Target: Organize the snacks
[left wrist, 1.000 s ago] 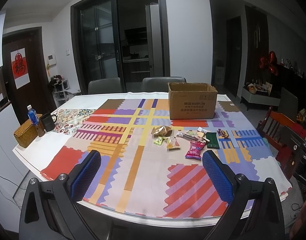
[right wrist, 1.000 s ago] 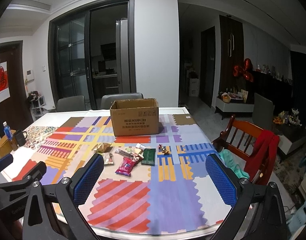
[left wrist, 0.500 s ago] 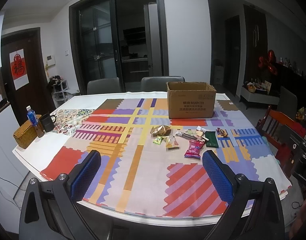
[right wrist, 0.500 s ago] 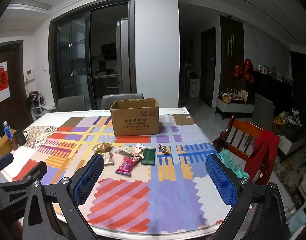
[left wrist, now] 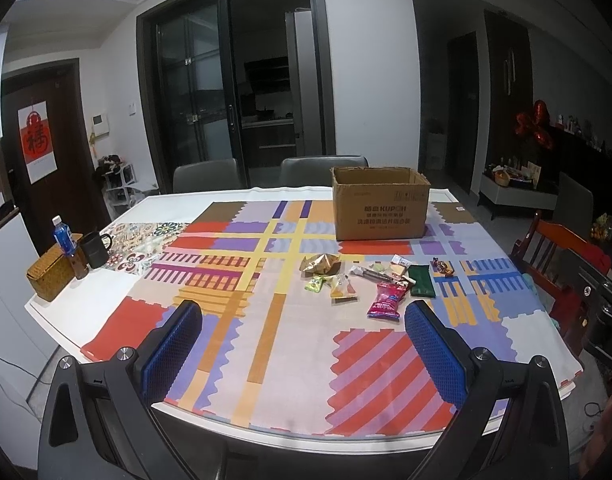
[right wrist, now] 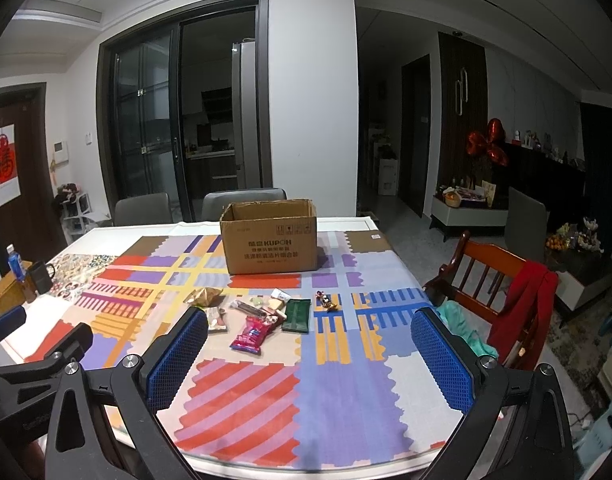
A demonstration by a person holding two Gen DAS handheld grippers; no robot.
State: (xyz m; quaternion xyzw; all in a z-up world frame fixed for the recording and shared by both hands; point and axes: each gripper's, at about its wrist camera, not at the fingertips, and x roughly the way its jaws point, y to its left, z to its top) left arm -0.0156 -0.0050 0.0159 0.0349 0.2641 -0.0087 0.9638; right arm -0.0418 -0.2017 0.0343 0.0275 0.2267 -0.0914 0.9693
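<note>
Hanging over the near edge of the table with the bright patchwork cloth (left wrist: 266, 344), the left tongs (left wrist: 302, 344) are wide apart and hold nothing. The right tongs (right wrist: 310, 356) are wide apart and empty too. A little pile of snack packets lies ahead of both tongs, well apart from them. The pink crinkly packet (left wrist: 386, 300) is the nearest one, with the flat dark green packet (right wrist: 298, 315) beside it. The open brown cardboard box (right wrist: 271, 236) stands farther back, behind the snacks.

Snacks (left wrist: 370, 280) beside an open cardboard box (left wrist: 381, 208)

Small wrapped packets lie flat and scattered just in front of the upright, brown box.
</note>
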